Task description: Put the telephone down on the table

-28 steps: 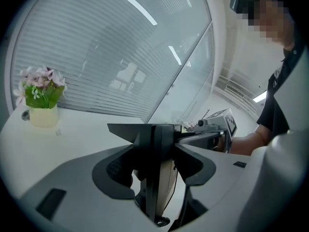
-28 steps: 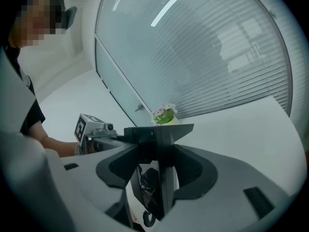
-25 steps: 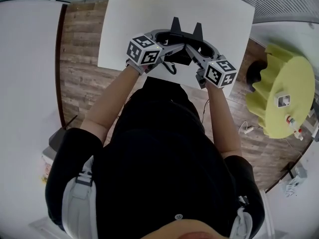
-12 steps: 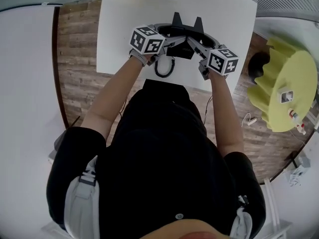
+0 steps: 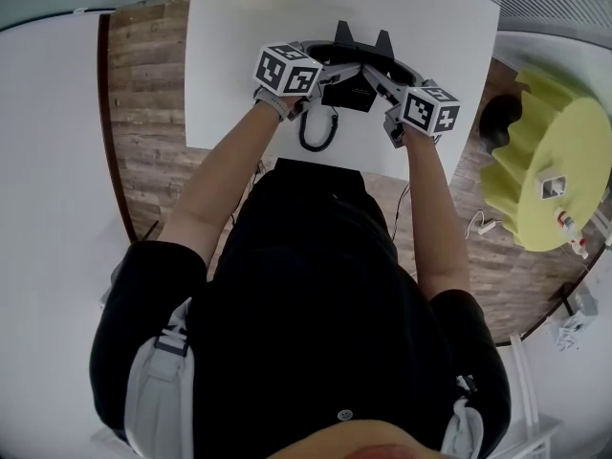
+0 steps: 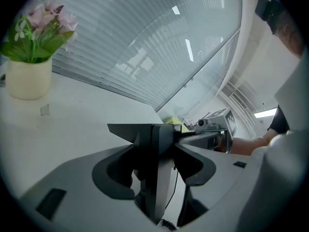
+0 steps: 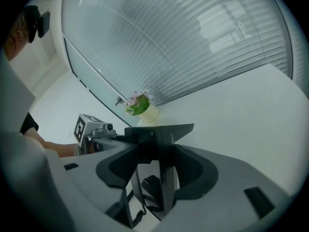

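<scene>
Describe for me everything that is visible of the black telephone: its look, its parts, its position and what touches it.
The telephone is a black, angular body that looks like plastic, with a black coiled cord looping from it towards the person. It is held between both grippers over the near part of the white table. The left gripper and the right gripper each have their jaws closed on a thin dark edge of it. Whether its underside already touches the table cannot be told. No keys or print can be made out.
</scene>
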Demonstrator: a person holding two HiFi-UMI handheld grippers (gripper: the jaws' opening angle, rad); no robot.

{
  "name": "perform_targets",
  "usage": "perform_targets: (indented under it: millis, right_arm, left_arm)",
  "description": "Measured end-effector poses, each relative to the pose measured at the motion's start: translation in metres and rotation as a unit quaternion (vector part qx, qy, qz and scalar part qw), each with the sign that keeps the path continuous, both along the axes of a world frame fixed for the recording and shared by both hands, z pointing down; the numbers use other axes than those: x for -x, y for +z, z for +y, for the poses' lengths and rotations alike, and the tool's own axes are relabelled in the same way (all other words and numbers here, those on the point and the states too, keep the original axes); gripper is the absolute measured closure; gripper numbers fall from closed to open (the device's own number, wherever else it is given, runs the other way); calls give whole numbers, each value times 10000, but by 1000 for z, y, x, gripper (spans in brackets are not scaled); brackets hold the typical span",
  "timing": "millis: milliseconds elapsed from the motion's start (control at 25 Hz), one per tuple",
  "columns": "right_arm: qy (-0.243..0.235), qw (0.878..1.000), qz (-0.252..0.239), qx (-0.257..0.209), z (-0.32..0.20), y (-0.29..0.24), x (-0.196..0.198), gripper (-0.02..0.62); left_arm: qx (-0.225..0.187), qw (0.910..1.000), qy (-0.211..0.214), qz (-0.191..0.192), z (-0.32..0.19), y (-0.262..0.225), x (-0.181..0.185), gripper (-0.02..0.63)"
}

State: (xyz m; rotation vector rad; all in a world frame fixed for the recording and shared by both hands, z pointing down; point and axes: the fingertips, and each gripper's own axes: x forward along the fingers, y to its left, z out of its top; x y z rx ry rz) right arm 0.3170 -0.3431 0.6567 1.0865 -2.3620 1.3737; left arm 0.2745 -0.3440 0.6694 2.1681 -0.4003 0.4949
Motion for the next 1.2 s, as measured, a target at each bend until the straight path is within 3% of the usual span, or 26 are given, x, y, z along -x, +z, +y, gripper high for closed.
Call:
perform_targets:
  millis: [880, 1200]
  right_arm:
    - [209, 9984, -146, 497, -34, 36, -9, 353]
    - [204, 9984, -180, 500, -35, 36, -9, 351]
  left_arm:
    - [674, 9973, -278, 114, -33, 37, -7, 348]
    - [609, 9976, -255, 209, -34, 36, -7, 348]
